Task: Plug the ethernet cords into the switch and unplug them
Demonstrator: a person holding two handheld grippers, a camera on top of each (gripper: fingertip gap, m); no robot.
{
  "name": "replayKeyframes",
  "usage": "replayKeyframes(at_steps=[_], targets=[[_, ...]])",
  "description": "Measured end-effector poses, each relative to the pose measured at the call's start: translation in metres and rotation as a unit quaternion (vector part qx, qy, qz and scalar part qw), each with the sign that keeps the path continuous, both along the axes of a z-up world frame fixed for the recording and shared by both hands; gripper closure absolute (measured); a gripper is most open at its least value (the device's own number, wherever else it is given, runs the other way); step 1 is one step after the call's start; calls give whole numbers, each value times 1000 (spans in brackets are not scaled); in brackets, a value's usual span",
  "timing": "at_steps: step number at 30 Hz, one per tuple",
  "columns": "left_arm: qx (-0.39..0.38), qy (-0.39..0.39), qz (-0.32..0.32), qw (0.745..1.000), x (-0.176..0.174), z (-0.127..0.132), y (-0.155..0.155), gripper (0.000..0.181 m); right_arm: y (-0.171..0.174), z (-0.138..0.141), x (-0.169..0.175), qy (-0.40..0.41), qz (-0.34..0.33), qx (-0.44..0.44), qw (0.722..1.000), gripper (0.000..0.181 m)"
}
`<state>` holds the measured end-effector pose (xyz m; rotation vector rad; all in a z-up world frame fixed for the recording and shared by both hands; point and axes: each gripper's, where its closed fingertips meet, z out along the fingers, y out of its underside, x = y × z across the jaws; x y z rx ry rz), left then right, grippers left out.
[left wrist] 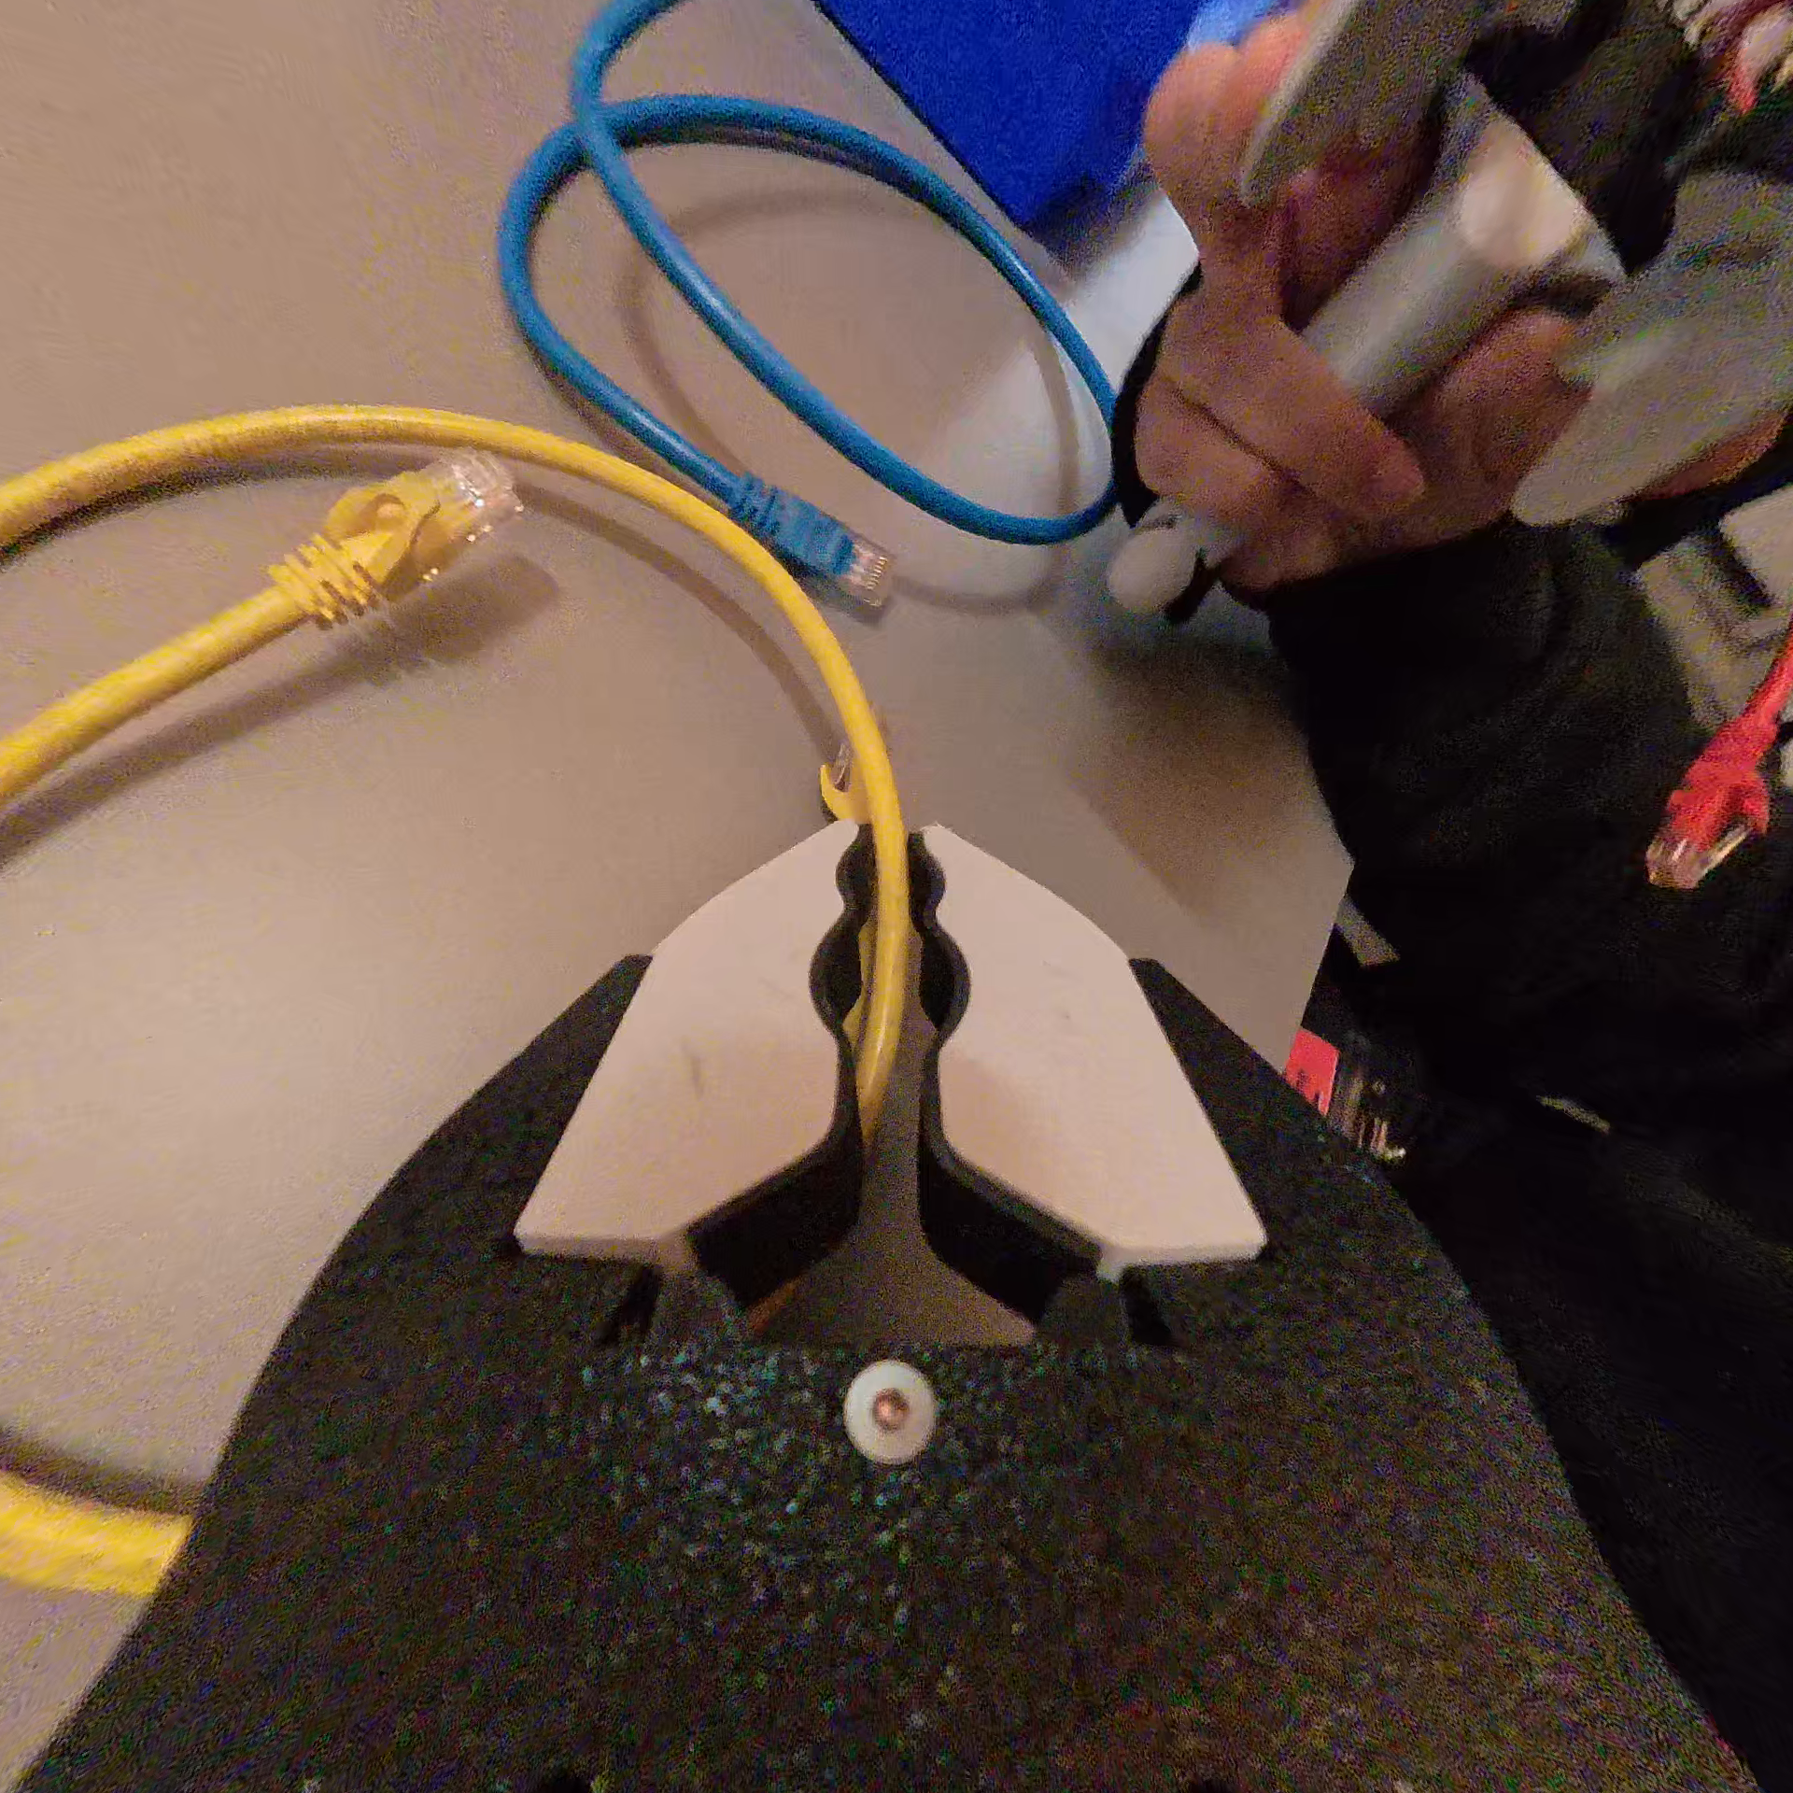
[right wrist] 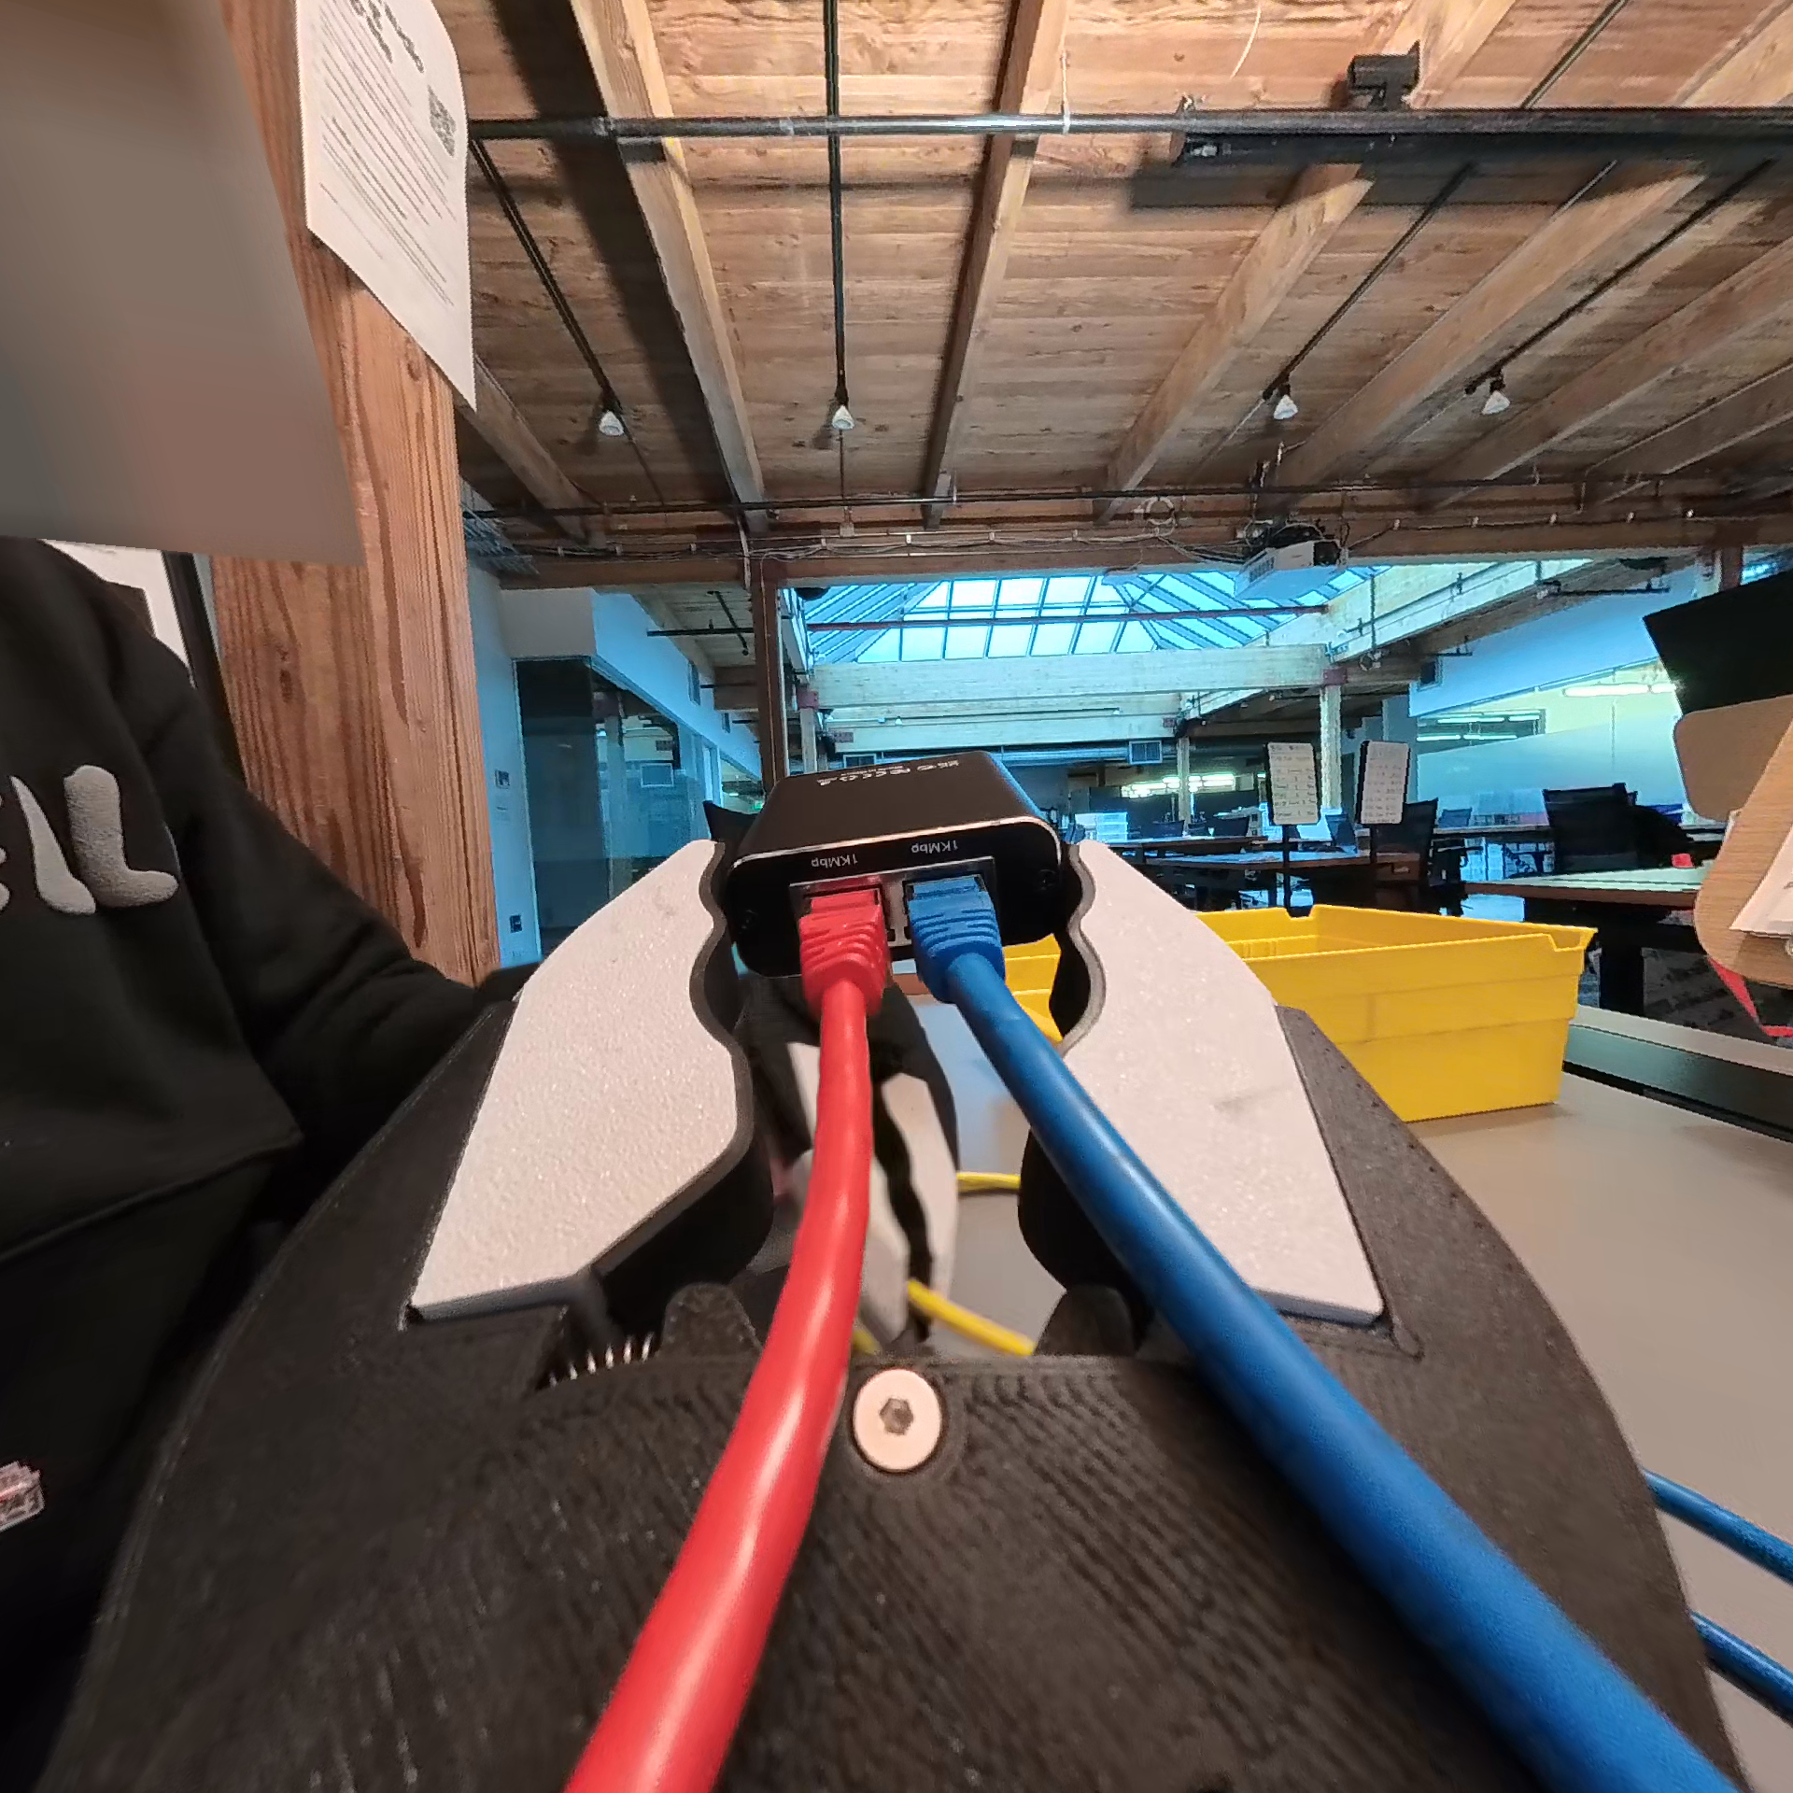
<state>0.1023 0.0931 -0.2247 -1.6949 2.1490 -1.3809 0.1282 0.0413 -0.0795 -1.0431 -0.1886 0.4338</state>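
Our left gripper [left wrist: 885,836] is nearly closed, pinching the yellow cord [left wrist: 621,466] near its plug end. Our right gripper [right wrist: 897,859] clamps the switch [right wrist: 888,854] at 12 o'clock, red cord [right wrist: 834,1067] and blue cord [right wrist: 1009,1048] plugged in. Loose blue plug [left wrist: 834,553] on the table [left wrist: 243,243] at 12.

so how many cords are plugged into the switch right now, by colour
red cord: 1
blue cord: 1
yellow cord: 0, it is in the jaws of the left gripper
total in the ports that show on the switch: 2
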Motion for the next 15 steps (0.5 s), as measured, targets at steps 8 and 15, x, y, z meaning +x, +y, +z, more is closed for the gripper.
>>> replayKeyframes(at_steps=[8, 15], targets=[[185, -136, -16, 973, 7, 4, 19, 165, 1, -1, -1, -3, -1, -6, 1000, 118], [413, -254, -86, 870, -2, 15, 9, 159, 2, -2, -1, -4, -3, -6, 1000, 118]])
